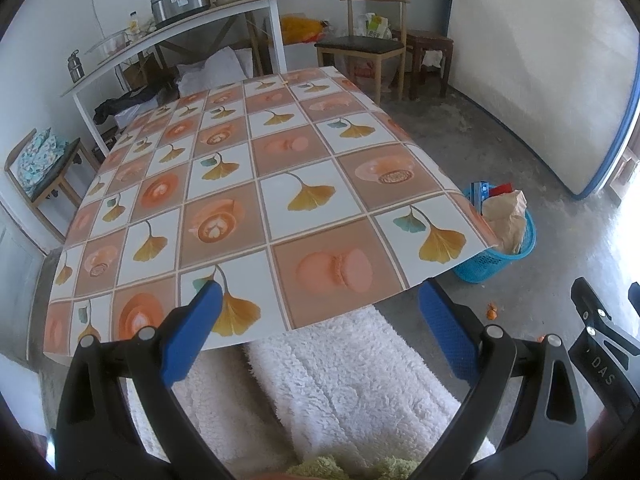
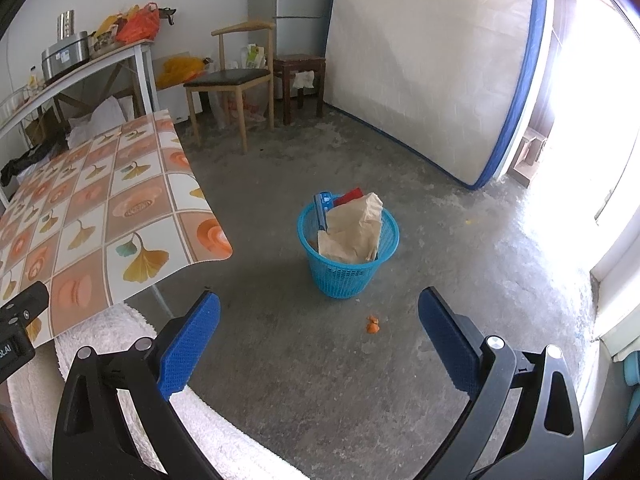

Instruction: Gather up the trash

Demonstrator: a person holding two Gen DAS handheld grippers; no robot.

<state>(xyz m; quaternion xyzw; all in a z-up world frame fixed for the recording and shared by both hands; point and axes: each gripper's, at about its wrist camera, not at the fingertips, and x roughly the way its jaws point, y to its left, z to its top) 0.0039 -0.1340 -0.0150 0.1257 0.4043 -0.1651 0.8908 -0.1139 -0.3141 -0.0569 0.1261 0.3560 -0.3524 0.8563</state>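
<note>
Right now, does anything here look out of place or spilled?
Yes. A small orange scrap lies on the bare floor, apart from the blue basket that already holds a paper bag and other trash. It looks dropped or missed. Both grippers, left and right, are open and empty.

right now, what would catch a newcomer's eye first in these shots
Probably the bright blue basket on the grey floor, stuffed with a crumpled brown paper bag. Next, the table's orange ginkgo-leaf tablecloth filling the left wrist view. A small orange scrap lies on the floor just in front of the basket, between the open right gripper and the basket.
</note>
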